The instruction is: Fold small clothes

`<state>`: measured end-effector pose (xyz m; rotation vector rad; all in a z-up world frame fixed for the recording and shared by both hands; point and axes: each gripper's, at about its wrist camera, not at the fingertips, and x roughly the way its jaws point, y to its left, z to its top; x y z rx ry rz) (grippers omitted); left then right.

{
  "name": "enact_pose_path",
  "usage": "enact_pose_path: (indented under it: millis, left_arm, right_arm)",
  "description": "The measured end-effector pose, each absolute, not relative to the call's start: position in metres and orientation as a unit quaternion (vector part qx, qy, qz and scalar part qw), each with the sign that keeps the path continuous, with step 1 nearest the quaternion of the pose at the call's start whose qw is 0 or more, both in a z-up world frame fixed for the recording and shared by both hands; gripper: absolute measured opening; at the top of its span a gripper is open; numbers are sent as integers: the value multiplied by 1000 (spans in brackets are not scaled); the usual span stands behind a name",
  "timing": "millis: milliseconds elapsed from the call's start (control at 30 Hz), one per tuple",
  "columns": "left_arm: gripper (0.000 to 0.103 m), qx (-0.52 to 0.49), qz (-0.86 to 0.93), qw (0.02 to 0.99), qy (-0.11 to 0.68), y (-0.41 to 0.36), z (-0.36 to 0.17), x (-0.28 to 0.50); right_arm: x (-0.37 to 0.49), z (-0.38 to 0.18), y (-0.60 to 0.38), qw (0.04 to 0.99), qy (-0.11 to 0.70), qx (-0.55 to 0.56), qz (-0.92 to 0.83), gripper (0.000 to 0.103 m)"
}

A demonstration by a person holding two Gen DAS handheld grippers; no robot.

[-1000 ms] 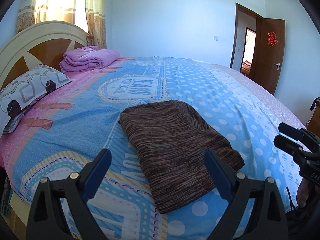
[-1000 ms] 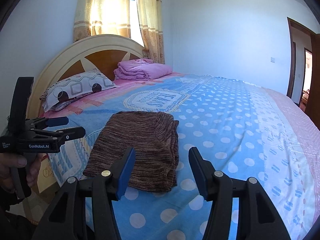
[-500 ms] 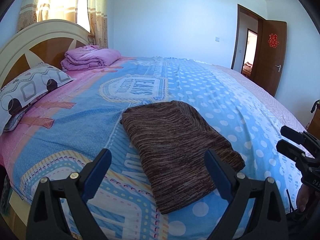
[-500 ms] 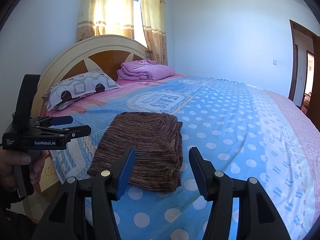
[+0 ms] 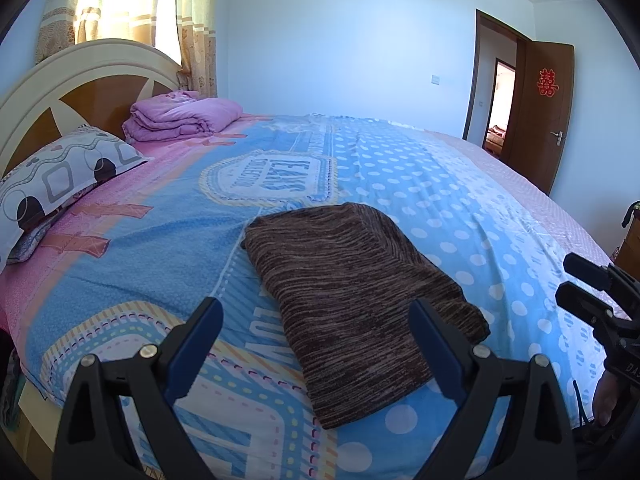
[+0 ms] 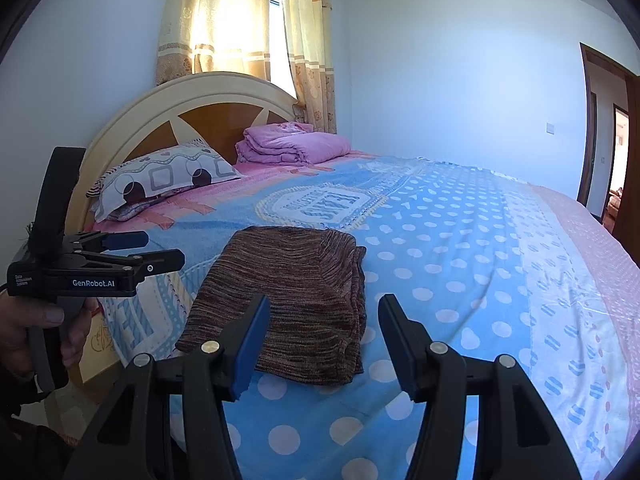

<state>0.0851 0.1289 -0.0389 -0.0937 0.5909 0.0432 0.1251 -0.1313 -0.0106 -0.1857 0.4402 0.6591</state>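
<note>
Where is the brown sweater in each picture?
Left wrist: the brown sweater lies folded on the bed, center of the picture, running toward the lower right.
Right wrist: the sweater lies left of center, near the bed's edge.
Shared landmark: the pink blanket by the headboard, beyond the sweater in both views.

Brown streaked knit garment (image 5: 352, 280), blue polka-dot bedspread (image 5: 440, 200), folded pink quilt (image 5: 184, 118)
</note>
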Motion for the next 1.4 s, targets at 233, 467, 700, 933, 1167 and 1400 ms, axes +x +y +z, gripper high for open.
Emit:
enact_pose_path:
  millis: [233, 467, 700, 933, 1167, 1400]
  left_arm:
    - [97, -46, 21, 955, 291, 128, -39, 85]
    - [102, -44, 25, 957, 287, 128, -36, 84]
    - [103, -45, 37, 959, 277, 131, -30, 82]
    - [103, -45, 54, 962, 264, 137, -23, 80]
    - [103, -38, 86, 963, 252, 145, -19, 78]
    - [103, -44, 115, 962, 246, 159, -21, 78]
  right_arm:
    - [124, -10, -132, 919, 210, -90, 320, 58]
    - [120, -5, -136, 925, 192, -85, 317, 59]
    - [119, -1, -138, 928, 178, -81, 317, 60]
    - [116, 0, -138, 929, 170, -81, 319, 62]
    - [114, -2, -135, 928, 166, -90, 322, 62]
    - [111, -4, -131, 925, 165, -102, 328, 62]
